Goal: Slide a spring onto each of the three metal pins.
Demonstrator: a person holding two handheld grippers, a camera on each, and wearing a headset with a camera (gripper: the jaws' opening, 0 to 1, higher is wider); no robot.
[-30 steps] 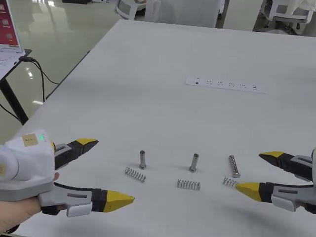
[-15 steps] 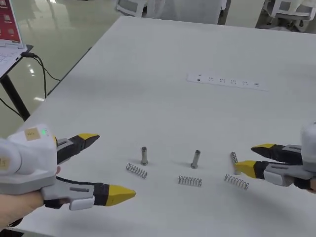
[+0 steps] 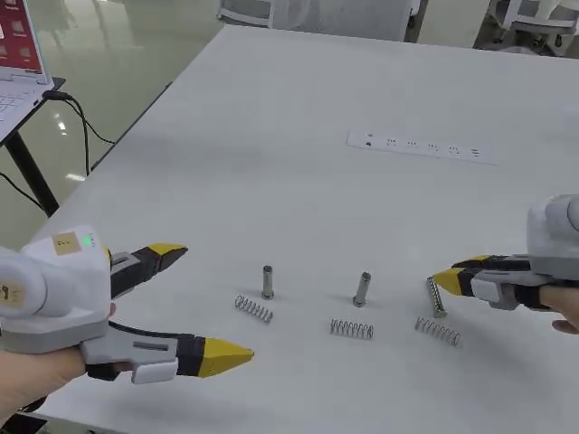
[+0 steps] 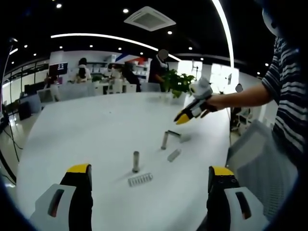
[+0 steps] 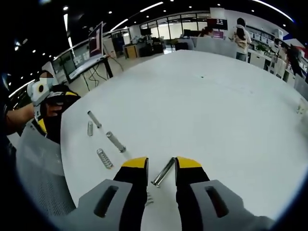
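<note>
left fingers (image 3: 222,354) wide, right fingers (image 5: 136,166) narrow around tilted pin (image 5: 163,172), spring (image 3: 438,332) beside it, power strip (image 3: 421,146) beyond

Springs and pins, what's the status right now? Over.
Left gripper open, hovering near the left pin. Right gripper straddles the right pin, jaws narrow, grip unclear. Three springs lie on the table, none on a pin. Nothing in the way.

We see the right gripper (image 3: 450,275) has moved left, in from the near right, up to the rightmost pin (image 3: 435,298). Its jaws, wide apart a second ago, have narrowed, and the pin now lies between them.
</note>
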